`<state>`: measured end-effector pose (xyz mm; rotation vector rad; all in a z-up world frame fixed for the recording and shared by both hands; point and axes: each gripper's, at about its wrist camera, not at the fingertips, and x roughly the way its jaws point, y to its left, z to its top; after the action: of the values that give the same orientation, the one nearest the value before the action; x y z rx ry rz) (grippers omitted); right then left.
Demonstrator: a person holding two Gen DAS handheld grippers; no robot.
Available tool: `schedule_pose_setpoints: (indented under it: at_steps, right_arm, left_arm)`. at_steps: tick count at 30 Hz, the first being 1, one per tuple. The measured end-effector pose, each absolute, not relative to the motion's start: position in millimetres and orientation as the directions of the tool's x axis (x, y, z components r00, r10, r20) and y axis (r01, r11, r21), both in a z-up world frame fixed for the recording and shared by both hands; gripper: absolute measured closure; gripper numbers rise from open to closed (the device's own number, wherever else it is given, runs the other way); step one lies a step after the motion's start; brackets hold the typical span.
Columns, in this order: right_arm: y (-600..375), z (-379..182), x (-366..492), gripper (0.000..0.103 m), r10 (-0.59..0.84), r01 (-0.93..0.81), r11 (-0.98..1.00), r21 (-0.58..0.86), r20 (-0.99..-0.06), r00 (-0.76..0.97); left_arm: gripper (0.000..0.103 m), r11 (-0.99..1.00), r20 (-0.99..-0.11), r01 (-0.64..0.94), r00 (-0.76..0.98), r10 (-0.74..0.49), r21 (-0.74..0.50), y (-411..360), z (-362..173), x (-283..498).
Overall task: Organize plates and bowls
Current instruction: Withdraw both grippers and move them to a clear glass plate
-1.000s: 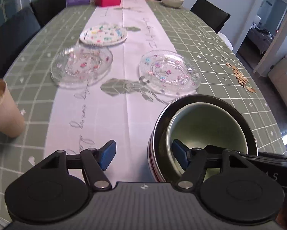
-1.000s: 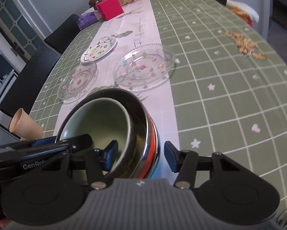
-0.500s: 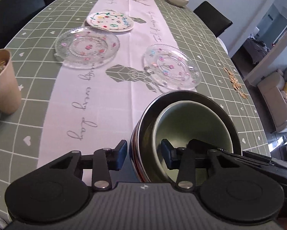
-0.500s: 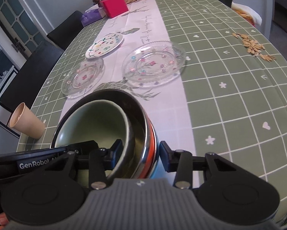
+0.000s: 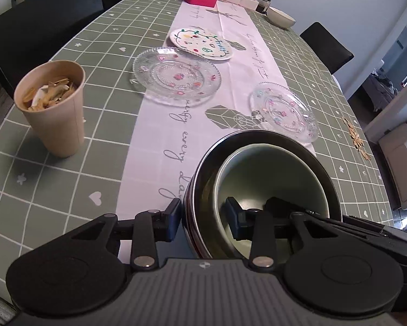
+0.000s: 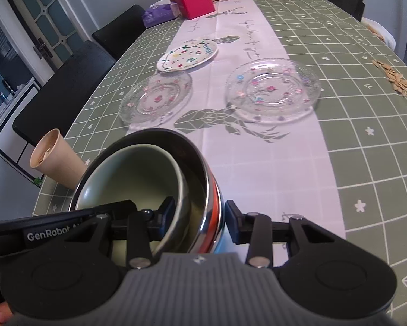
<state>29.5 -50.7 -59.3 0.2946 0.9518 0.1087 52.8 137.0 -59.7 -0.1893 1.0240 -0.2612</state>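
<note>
Left tongs (image 5: 203,221) closing on nested bowls' (image 5: 268,168) rim | right tongs (image 6: 199,218) clamped opposite | we moved the stack.

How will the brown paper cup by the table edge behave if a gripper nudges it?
The paper cup looks light and thin-walled, so it would probably slide or dent. Being tall and narrow-based, it may tip and spill the scraps inside.

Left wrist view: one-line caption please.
Left gripper straddles stacked bowls' rim, jaws closing; glass plates wait beyond.
</note>
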Motion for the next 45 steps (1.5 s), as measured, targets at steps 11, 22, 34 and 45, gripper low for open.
schedule_pose_setpoints:
  at_steps: [11,22,34,45]
  right_arm:
    - [-53,-56,22,0.061,0.21,0.055,0.947,0.317,-0.741,0.638]
    - [-82,-27,8,0.024,0.297,0.004,0.9,0.436,-0.619,0.727]
    - [-159,19,18,0.015,0.339,0.019,0.864,0.503,-0.61,0.716]
    - [-222,34,117,0.006,0.245,-0.003,0.949,0.314,-0.734,0.634]
  left_arm:
    - [0.043,0.978,-0.806,0.076,0.555,-0.205,-0.196,132,-49,47]
    - [0.029,0.977,-0.719,0.087,0.665,-0.204,-0.196,130,-10,33]
    - [0.02,0.944,-0.679,0.257,0.657,-0.328,-0.207,99,36,61]
    - [0.02,0.901,-0.742,0.393,0.545,-0.39,-0.184,49,7,173]
